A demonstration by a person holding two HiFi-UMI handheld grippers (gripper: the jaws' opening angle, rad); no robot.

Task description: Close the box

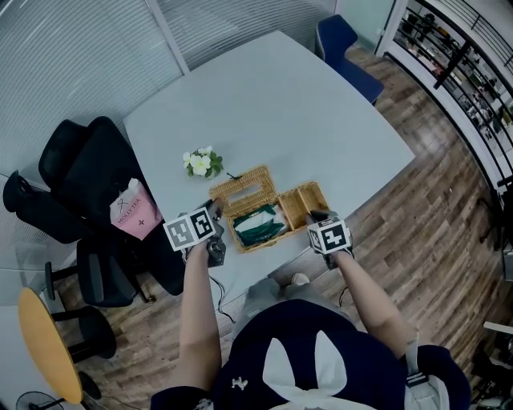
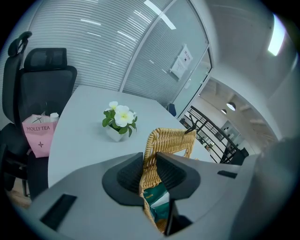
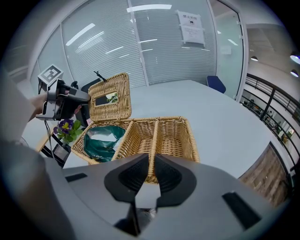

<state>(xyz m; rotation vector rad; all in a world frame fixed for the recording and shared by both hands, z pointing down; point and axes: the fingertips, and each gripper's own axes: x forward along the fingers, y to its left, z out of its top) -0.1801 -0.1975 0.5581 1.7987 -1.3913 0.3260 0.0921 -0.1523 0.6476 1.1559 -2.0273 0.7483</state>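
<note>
Ribbed dark pads [image 2: 129, 176] of left hand-held gripper [image 2: 149, 158] clamp rectangular woven wicker box [image 2: 171, 140].

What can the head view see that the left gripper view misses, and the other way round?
Only the head view: the right gripper gripping the basket's right end, its empty right half, and the person's arms. Only the left gripper view: a paper notice on the glass wall and the ceiling lights. Both: the left gripper clamped on the raised lid, the green packet inside, the white flowers, the pink bag on the black chair, and the table.
</note>
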